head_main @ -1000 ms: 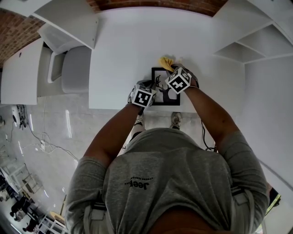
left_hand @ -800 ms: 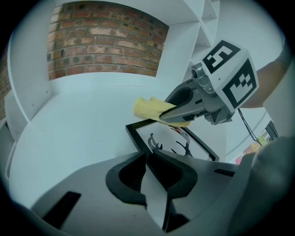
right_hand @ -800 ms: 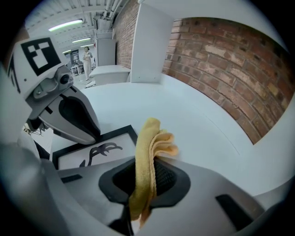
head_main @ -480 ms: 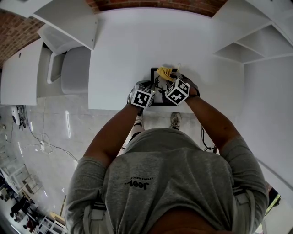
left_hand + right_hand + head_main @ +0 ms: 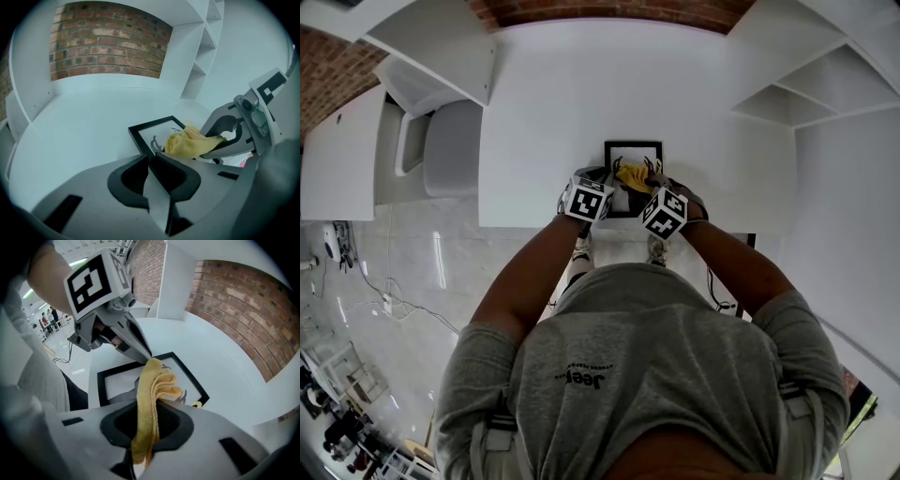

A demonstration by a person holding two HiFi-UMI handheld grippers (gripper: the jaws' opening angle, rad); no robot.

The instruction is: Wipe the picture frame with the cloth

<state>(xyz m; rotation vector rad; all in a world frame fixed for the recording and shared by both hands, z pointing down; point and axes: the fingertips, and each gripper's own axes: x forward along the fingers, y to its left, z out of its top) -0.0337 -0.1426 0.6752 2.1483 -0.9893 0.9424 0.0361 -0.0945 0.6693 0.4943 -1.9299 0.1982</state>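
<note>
Yellow cloth clamped tight between right gripper jaws, resting on picture frame glass, left gripper jaws closed on frame's left edge, white table

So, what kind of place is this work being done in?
Likely an indoor studio or office-like room: a white table stands against a red brick wall, with white built-in shelves beside it and a glossy pale floor below.
</note>
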